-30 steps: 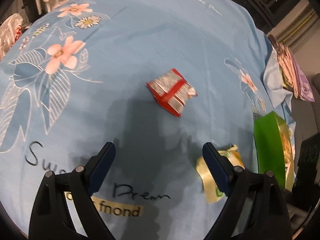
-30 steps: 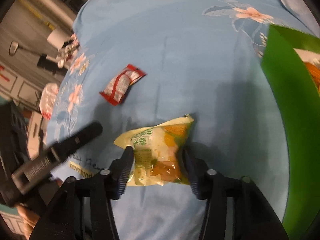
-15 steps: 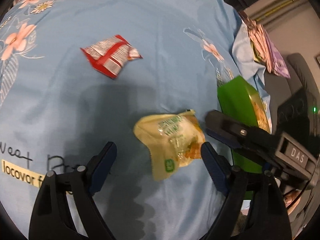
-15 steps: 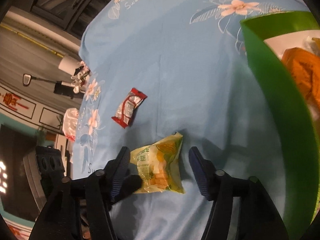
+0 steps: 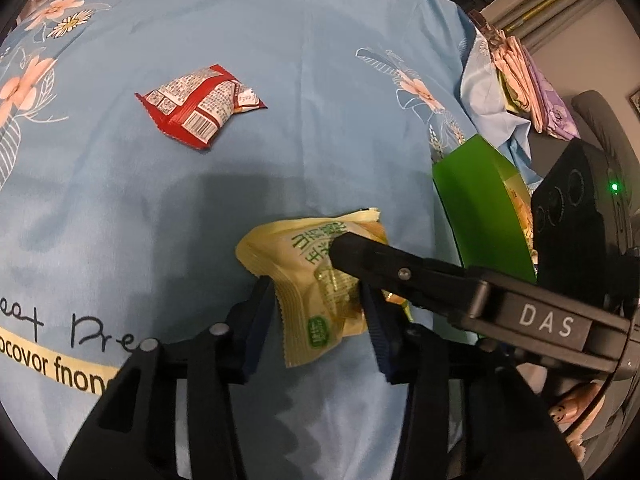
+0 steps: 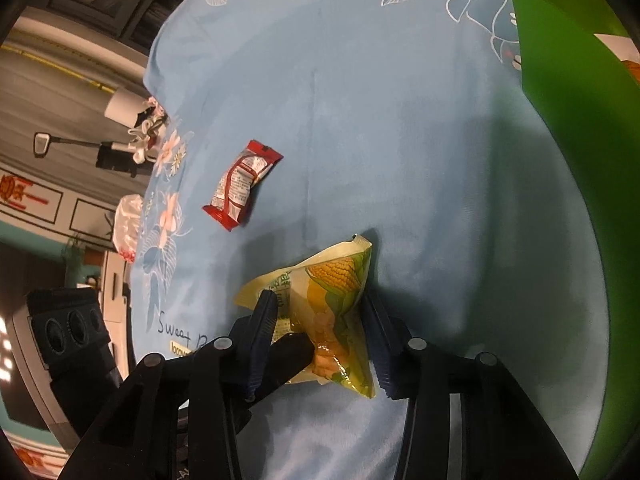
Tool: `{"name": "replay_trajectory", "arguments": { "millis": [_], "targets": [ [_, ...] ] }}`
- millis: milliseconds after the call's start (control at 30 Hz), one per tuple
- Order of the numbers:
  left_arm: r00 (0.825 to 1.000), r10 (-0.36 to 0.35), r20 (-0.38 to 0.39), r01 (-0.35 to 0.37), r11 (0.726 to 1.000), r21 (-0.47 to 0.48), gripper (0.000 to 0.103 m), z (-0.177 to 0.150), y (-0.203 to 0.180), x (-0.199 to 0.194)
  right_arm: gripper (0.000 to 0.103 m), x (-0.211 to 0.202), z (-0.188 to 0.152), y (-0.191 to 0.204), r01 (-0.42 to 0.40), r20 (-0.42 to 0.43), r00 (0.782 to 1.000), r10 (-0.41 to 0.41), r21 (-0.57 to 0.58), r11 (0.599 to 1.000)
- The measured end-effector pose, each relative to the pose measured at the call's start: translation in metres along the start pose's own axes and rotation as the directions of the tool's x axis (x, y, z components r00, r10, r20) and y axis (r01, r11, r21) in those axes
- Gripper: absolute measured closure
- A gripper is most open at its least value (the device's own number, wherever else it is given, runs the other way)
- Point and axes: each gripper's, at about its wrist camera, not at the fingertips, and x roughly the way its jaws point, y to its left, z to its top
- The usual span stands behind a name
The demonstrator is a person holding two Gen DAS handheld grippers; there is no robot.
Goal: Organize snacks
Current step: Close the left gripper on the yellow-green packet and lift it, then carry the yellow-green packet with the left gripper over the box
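**Two grippers on one yellow corn snack**

The yellow snack packet (image 5: 316, 280) lies on the light blue flowered cloth (image 5: 280, 80), just beside the green box (image 5: 480, 216). Both grippers come at it together. The left gripper (image 5: 320, 312) has the packet between its two blue pads, and its jaws are closing — the pads press on the wrapper at both sides, which crumples there. The right gripper (image 6: 320, 332) also has the same packet (image 6: 332, 312) between its fingers; its jaws are closing too, and they look to touch the wrapper on both sides. In the left view one black finger of the right gripper lies across the top of the packet.

The red snack packet (image 5: 200, 110) lies alone, further up on the cloth, well apart from both grippers. Inside the green box (image 6: 580, 120) some orange packaging shows — I cannot tell what it is.
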Motion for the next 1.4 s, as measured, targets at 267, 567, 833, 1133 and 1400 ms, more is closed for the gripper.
{"name": "replay_trajectory", "arguments": {
  "millis": [267,567,833,1133,1400],
  "targets": [
    [0.999,-0.009,0.041,0.007,0.999,0.045,0.076,0.0,-0.012,-0.006,0.071,-0.01,-0.001,0.005,-0.014,0.035,0.999,0.015,-0.018,1.0],
    [0.982,-0.039,0.182,0.012,0.989,0.149,0.076,0.0,-0.053,-0.041,0.071,-0.064,-0.002,0.029,-0.016,0.189,0.981,0.038,-0.119,0.993],
    [0.97,-0.1,0.22,0.041,0.965,0.26,0.076,0.009,-0.105,-0.045,0.071,-0.122,-0.001,0.017,0.003,0.339,0.94,0.04,-0.123,0.992],
    [0.969,-0.178,0.17,0.105,0.923,0.369,0.076,0.015,-0.17,-0.016,0.071,-0.176,-0.001,-0.035,0.019,0.456,0.89,-0.008,-0.02,1.0],
    [0.975,-0.204,0.085,0.149,0.891,0.429,0.076,0.013,-0.209,0.016,0.071,-0.198,-0.002,-0.079,0.03,0.485,0.871,-0.074,0.097,0.995]
  ]
}}
